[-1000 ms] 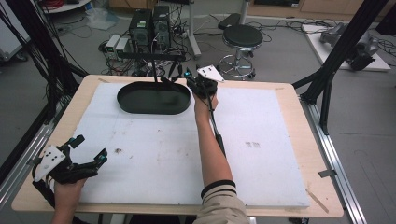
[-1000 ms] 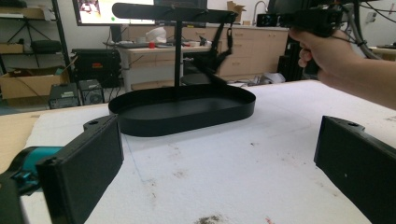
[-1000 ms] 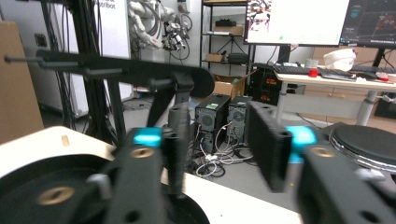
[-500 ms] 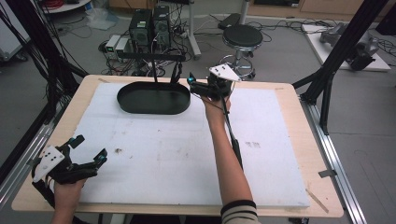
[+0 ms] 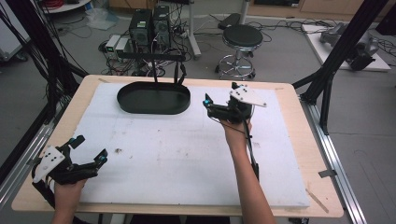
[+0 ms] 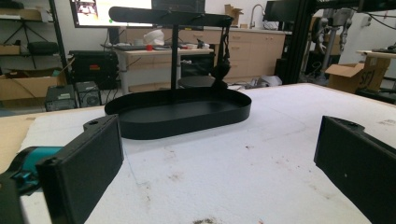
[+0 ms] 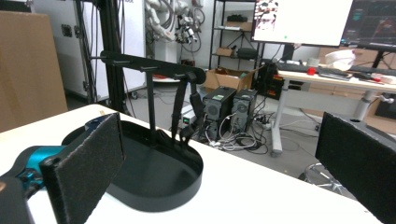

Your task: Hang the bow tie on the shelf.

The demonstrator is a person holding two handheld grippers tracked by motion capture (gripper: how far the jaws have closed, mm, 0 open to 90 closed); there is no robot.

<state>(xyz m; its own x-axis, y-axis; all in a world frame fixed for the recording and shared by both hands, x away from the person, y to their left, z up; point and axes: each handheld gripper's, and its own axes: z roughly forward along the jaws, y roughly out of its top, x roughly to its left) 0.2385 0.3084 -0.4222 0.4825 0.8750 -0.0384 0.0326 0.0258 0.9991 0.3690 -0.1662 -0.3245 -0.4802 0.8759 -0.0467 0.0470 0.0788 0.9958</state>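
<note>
1. Meanwhile, at the left edge of the table, we kept our left gripper [image 5: 88,158] resting low on the stained white foam board [image 5: 187,154], jaws spread wide with nothing between them; it sat where it had been a second earlier.
2. Moving rightward, we saw the shallow black oval metal tray [image 5: 153,99] at the far side of the board, with a thin black T-shaped hanging stand [image 5: 154,70] rising from its back edge. The tray floor looked bare in the left gripper view [image 6: 182,112].
3. From the stand's crossbar hung a dark strap-like item [image 7: 187,114], its lower end dangling just above the tray's rim at the right end [image 7: 196,163]. We could not tell exactly what the item was.
4. Farther right, our right gripper [image 5: 208,106] had changed most: a second earlier it sat right at the tray's right end under the crossbar, and now it had drawn back to the right, clear of the tray, raised off the board. Its jaws stood released and empty.
5. We judged from this that the hanging step was done: the strap item was left on the stand over the tray, and the right hand was retreating, with nothing else on the board to fetch.
</note>
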